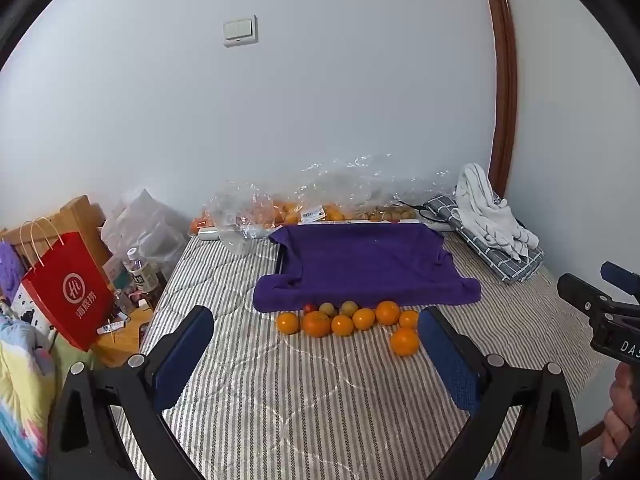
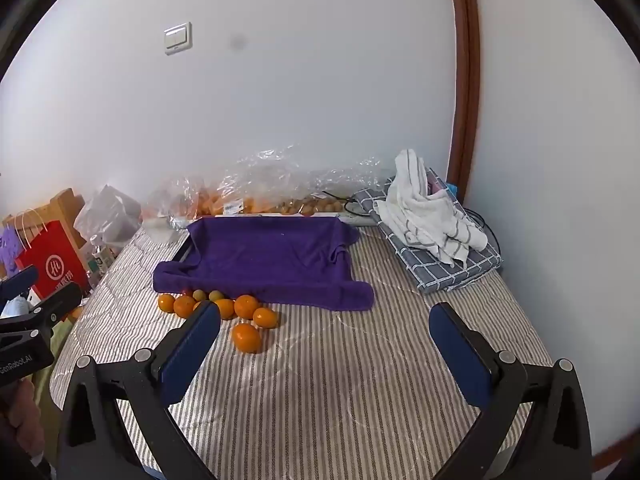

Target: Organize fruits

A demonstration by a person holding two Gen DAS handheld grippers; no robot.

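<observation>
Bed, striped cover, carries everything. Purple cloth is draped over what looks like a tray, its near edge spilling onto the cover. Fruits lie in a loose cluster touching that near edge: a rough row running left to right across my view, so the group's long axis is parallel to the cloth edge. Each fruit is near-round, no useful pointing direction; stem ends too small to read.

One orange sits apart at the right end, nearer me. Smaller items at the back of the row: two greenish fruits and one small red one, against the cloth.

Left gripper: jaws wide, nothing between them, hovering short of the cluster. Right gripper: jaws wide, empty, over bare cover right of the fruit.

Judgement: no pick begun. I would take the lone orange first, as it has clearance all round. Straddle it with the jaws and close gently; round fruit will roll on soft bedding.
</observation>
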